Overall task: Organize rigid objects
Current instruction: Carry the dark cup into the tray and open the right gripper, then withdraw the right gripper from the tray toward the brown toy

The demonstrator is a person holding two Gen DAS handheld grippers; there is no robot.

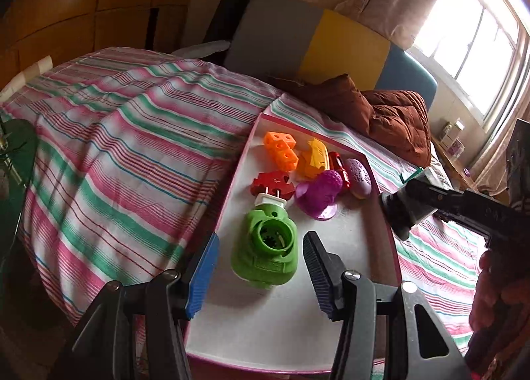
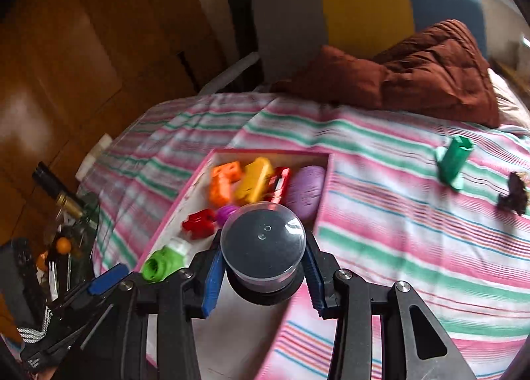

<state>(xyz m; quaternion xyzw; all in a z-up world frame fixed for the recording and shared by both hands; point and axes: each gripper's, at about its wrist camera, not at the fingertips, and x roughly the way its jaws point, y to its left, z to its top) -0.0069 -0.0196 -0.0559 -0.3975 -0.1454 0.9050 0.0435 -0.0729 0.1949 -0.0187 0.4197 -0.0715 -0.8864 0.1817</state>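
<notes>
Right tool: right tool (image 2: 263,275) is clamped on a round black container with a clear domed lid (image 2: 263,242), blue pads pressing its two sides; it is carried above the near end of the tray (image 2: 326,181); in the left wrist view the same tool (image 1: 405,206) comes in from the right above the tray's right rim
Left tool: left tool (image 1: 260,275) stands parted and holds nothing; the green plug-in device (image 1: 265,247) lies on the tray between its pads, untouched
Step in hand: bringing the round container to the tray, as I judge it; not yet set down
Next move: lower the container onto bare white tray floor near the green device, clear of the toys, then release; a tilt could let it roll
Tray contents: orange block (image 1: 281,148), yellow piece (image 1: 314,158), red piece (image 1: 273,184), purple moulded piece (image 1: 319,194), lilac oval case (image 1: 359,178); all crowded at the far end
Left on the bed: green stand (image 2: 452,161) and a small dark object (image 2: 513,196) on the striped bed cover (image 2: 397,214), well apart from the tray
Writing: raised marks on the green device's body, too blurred to read; no brand legible anywhere
</notes>
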